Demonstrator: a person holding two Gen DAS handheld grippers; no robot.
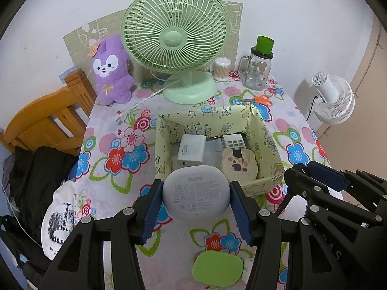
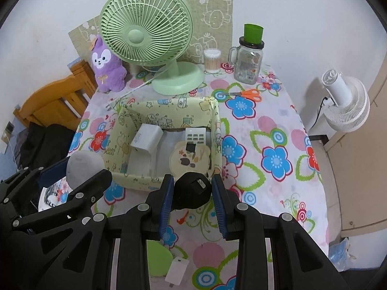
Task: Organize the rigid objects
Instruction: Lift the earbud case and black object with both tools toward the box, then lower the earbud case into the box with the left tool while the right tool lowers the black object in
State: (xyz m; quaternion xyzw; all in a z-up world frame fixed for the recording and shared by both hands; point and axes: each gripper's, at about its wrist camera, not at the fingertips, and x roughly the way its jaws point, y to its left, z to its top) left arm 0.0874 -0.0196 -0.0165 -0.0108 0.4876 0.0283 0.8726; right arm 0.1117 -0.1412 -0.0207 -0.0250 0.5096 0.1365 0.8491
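My left gripper (image 1: 195, 193) is shut on a grey-white Redmi earbud case (image 1: 195, 193), held just above the near wall of the yellow patterned box (image 1: 167, 120); the case also shows in the right wrist view (image 2: 83, 166). My right gripper (image 2: 192, 188) is shut on a black plug adapter (image 2: 192, 192), at the box's (image 2: 169, 105) near right corner. Inside the box lie a white charger (image 1: 191, 148), a white remote (image 1: 233, 142) and a round bear-shaped item (image 1: 239, 165). A green oval case (image 1: 217, 268) and a small white charger (image 2: 176, 271) lie on the table near me.
On the floral tablecloth (image 2: 266, 133) at the back stand a green desk fan (image 1: 175, 41), a purple plush (image 1: 112, 72), a cotton swab jar (image 1: 221, 68) and a glass jar with green cup (image 1: 257, 71). Orange scissors (image 1: 260, 99) lie behind the box. A wooden chair (image 1: 48, 120) stands left, a white fan (image 1: 336, 99) right.
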